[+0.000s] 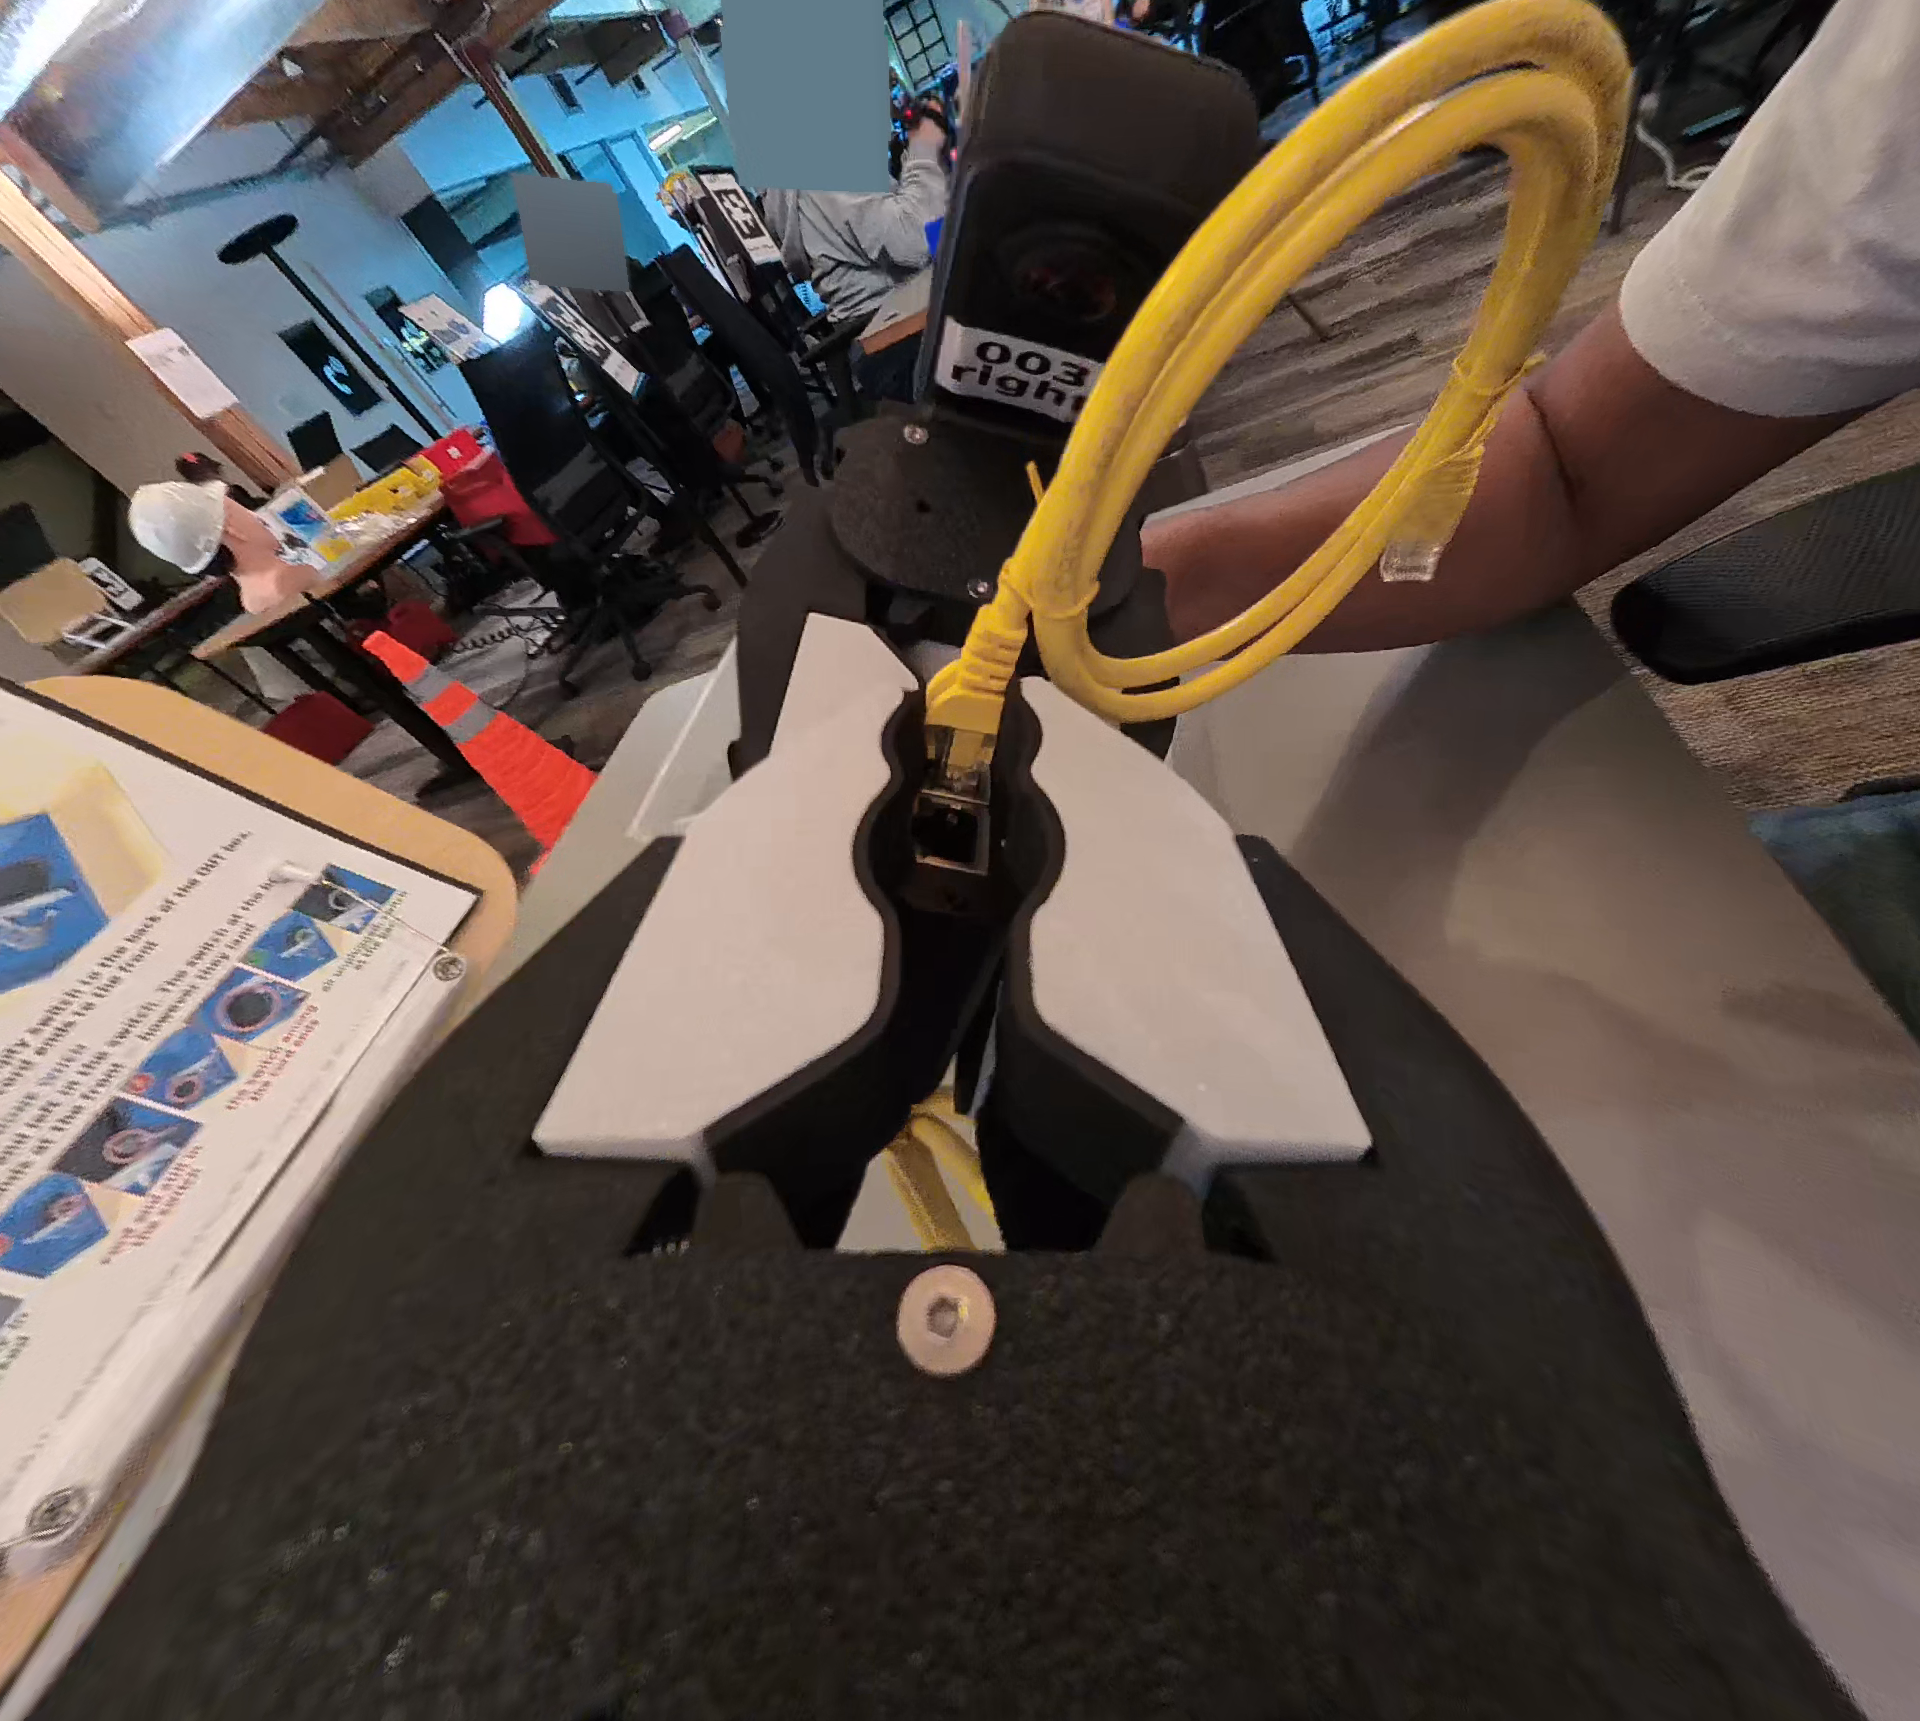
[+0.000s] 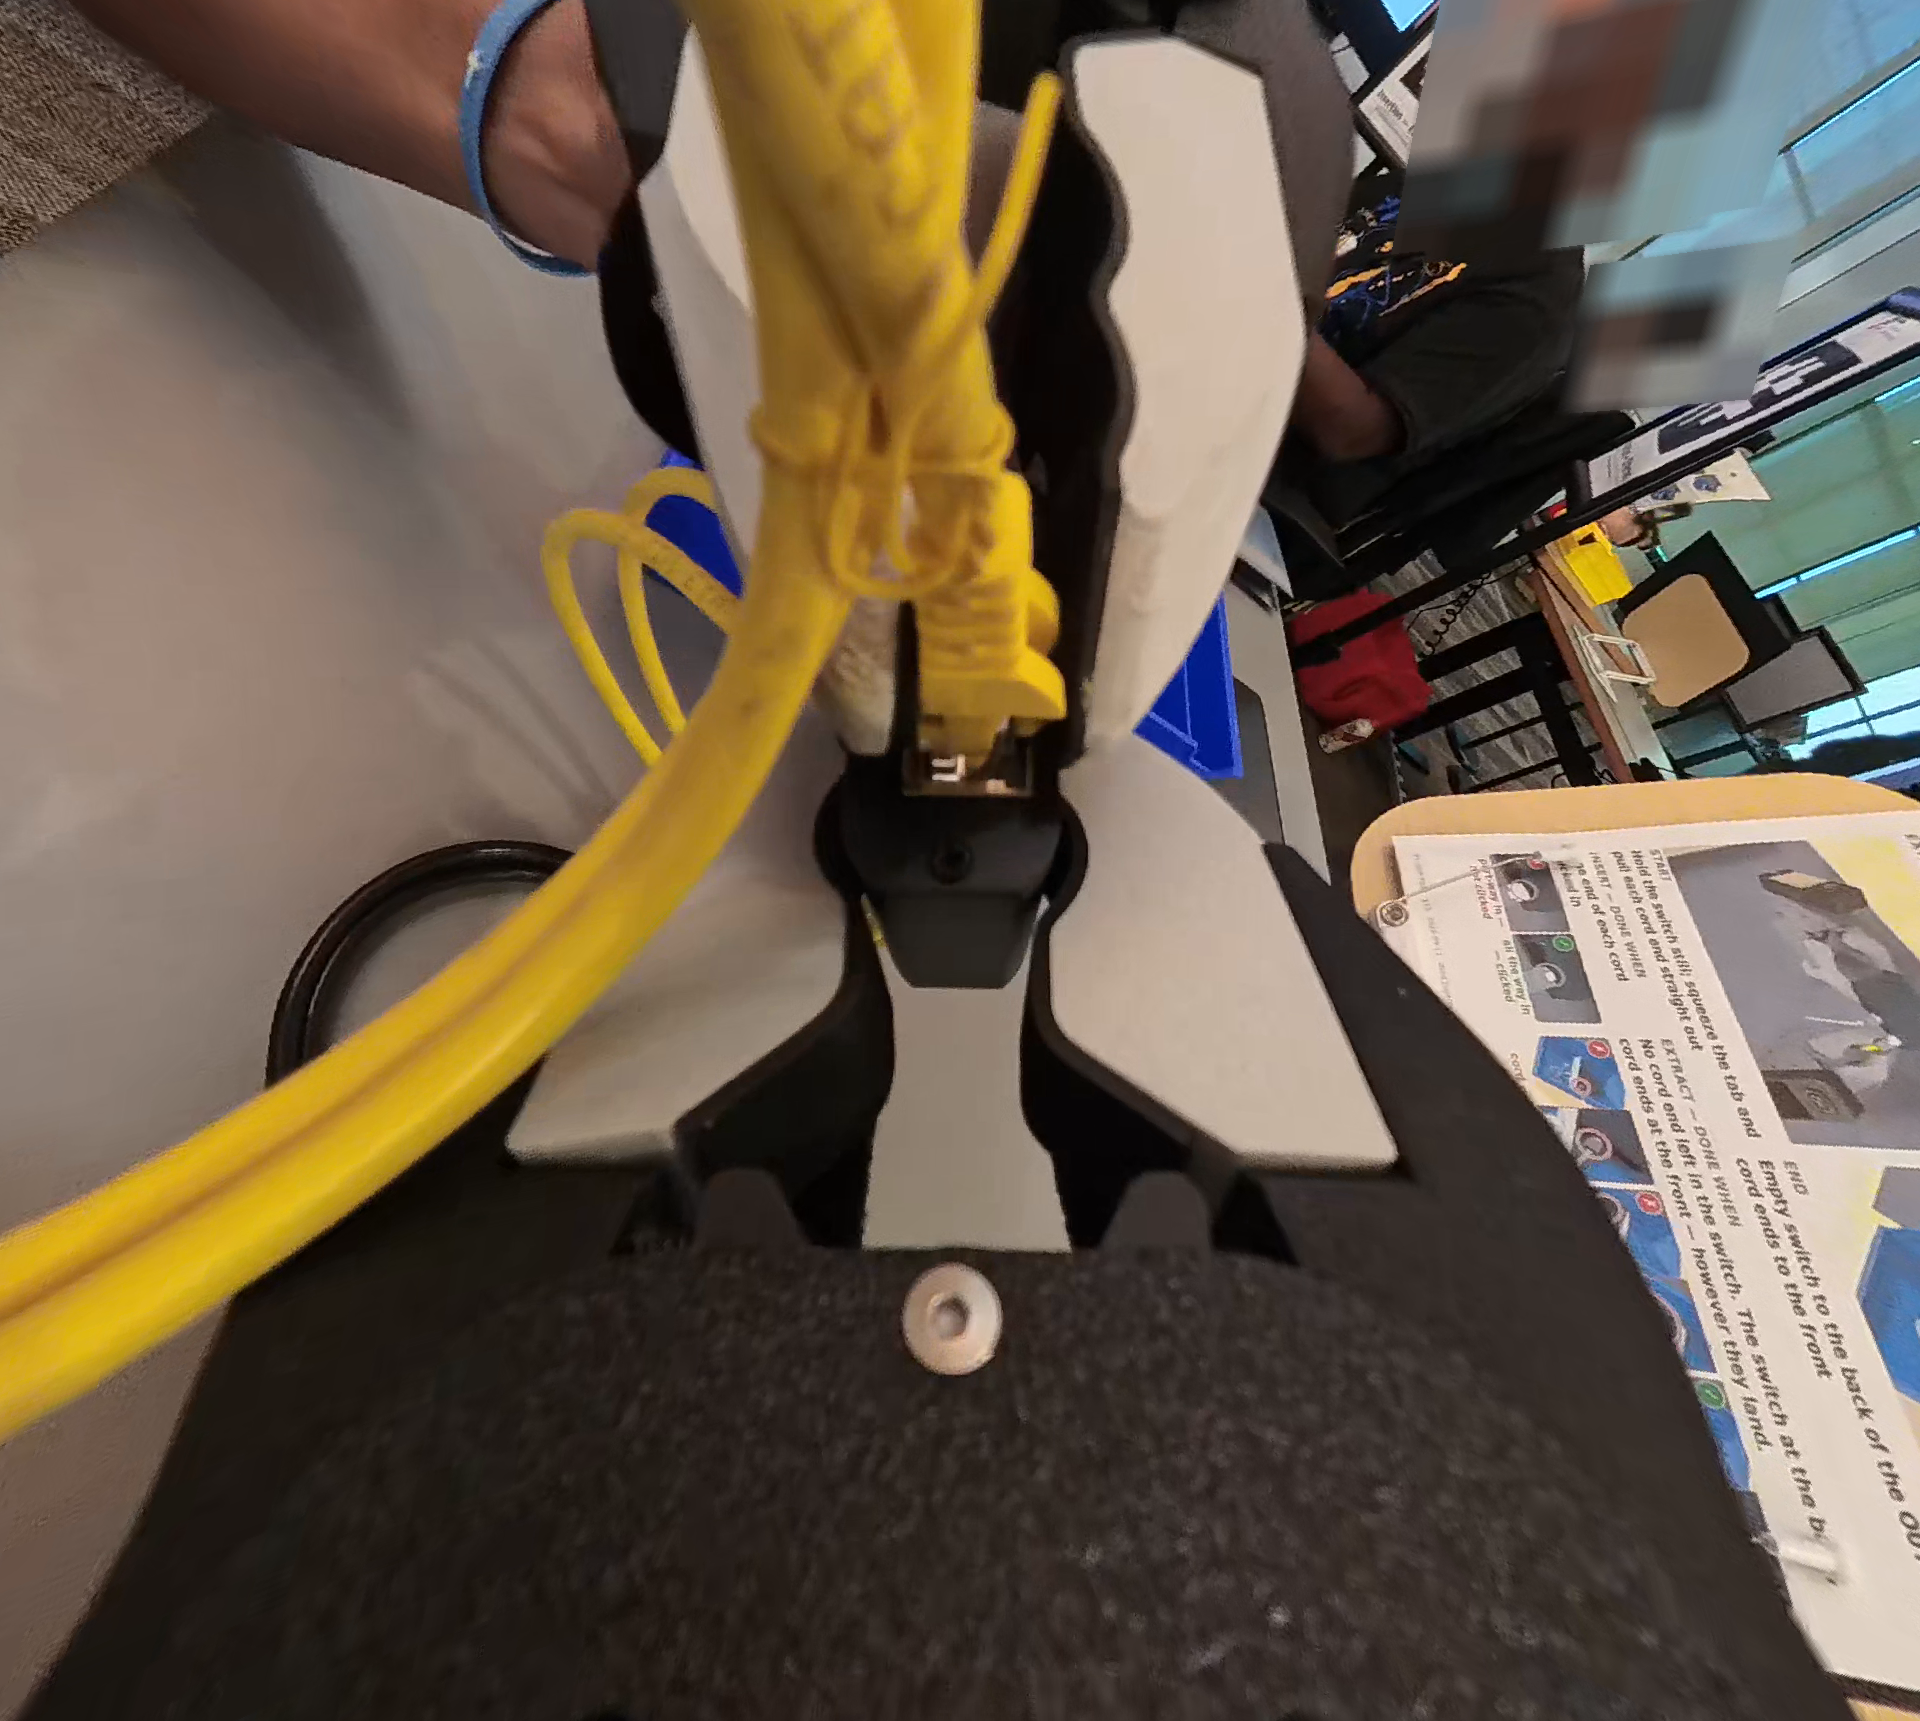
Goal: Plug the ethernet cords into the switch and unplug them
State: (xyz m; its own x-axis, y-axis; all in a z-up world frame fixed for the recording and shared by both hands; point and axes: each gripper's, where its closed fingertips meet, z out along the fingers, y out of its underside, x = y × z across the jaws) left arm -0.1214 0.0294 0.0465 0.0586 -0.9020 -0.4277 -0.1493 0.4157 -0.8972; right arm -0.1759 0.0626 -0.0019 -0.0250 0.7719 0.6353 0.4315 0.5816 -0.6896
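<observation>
Above table (image 2: 208,424) | left tongs (image 1: 961,705) clamp yellow plug (image 2: 987,632) | right tongs (image 2: 951,798) clamp switch (image 2: 951,892) | plug at port rim (image 2: 966,772)

Each tool is showing a black, grainy body with one silver hex screw (image 1: 943,1320) in the middle near the camera. The left tool (image 1: 961,736) is carrying two light grey fingers (image 1: 769,850) with wavy black inner edges. The right tool (image 2: 977,736) is looking the same; in the left wrist view it is wearing a black camera (image 1: 1070,258) with a white label. The person is wearing a white short sleeve (image 1: 1787,217), a light blue wristband (image 2: 499,113), and perhaps a grey sleeve (image 2: 62,113), seen blurred.
</observation>
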